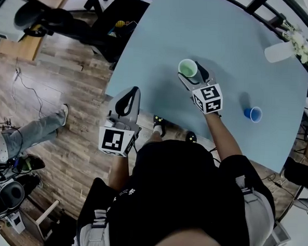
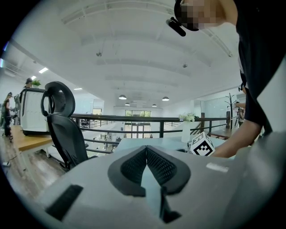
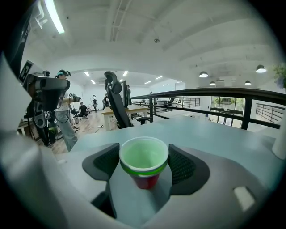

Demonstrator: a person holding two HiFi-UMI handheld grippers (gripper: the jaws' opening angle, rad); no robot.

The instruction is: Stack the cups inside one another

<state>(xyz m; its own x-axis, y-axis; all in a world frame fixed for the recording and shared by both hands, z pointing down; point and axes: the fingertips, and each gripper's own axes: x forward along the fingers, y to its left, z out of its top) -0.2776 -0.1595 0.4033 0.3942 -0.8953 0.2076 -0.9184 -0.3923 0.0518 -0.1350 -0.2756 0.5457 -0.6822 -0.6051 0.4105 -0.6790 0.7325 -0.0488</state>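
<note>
- step in hand, as i read it: the third cup is yet to be joined to a pair already nested.
- green cup (image 3: 143,154) sits inside red cup (image 3: 144,181), near the middle of the table (image 1: 165,32).
- right tongs (image 1: 192,71) stand wide, with the pair between the jaws. both pads look to touch the green rim, so i'd call it gripped. whether the red base rests on the table or hangs just above it, i can't tell.
- left tongs (image 2: 146,150) are closed tip to tip on nothing, held off the table's near edge.
- blue cup (image 1: 254,114) stands alone, well off to the right of the pair.
- next move, i reckon: carry the pair over and lower it squarely into the blue cup, keeping it upright, or fetch the blue cup instead.
</note>
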